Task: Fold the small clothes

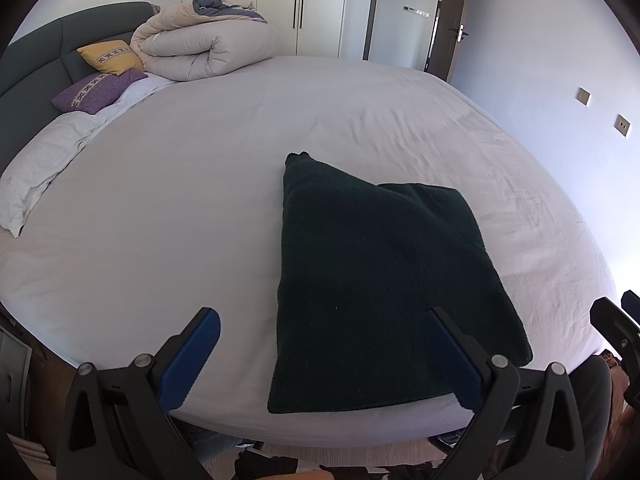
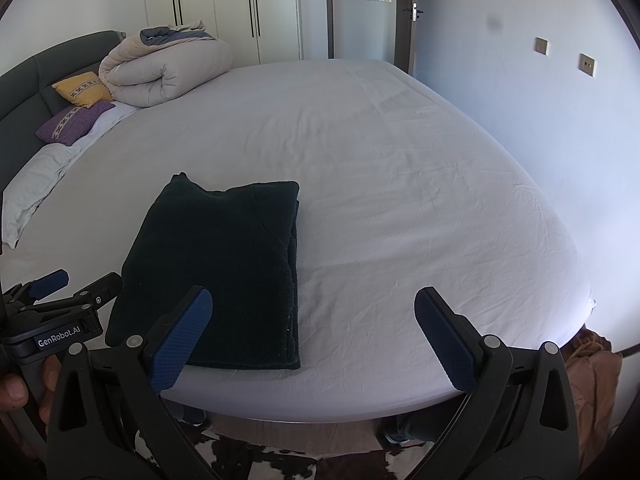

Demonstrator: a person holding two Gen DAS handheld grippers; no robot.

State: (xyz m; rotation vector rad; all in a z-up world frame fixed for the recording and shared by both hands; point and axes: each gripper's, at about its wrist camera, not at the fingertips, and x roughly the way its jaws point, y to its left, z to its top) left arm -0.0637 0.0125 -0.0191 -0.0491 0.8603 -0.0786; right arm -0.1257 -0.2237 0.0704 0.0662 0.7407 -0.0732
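Observation:
A dark green knitted garment (image 1: 380, 272) lies folded flat on the pale bed sheet (image 1: 180, 208), near the bed's front edge. My left gripper (image 1: 324, 344) hovers open above the front edge, and its right finger overlaps the garment's near corner in the image. In the right wrist view the same garment (image 2: 224, 264) lies left of centre. My right gripper (image 2: 312, 332) is open and empty over bare sheet (image 2: 400, 220), just right of the garment. The left gripper's body (image 2: 56, 316) shows at the far left, held by a hand (image 2: 16, 392).
A rolled beige duvet (image 1: 200, 44), a yellow cushion (image 1: 110, 56), a purple cushion (image 1: 96, 92) and a white pillow (image 1: 40, 168) lie by the dark headboard (image 1: 32, 64). White wardrobes (image 2: 224, 4) and a door stand behind. A wall (image 2: 540, 100) runs along the right. A cowhide rug (image 2: 260, 460) lies below.

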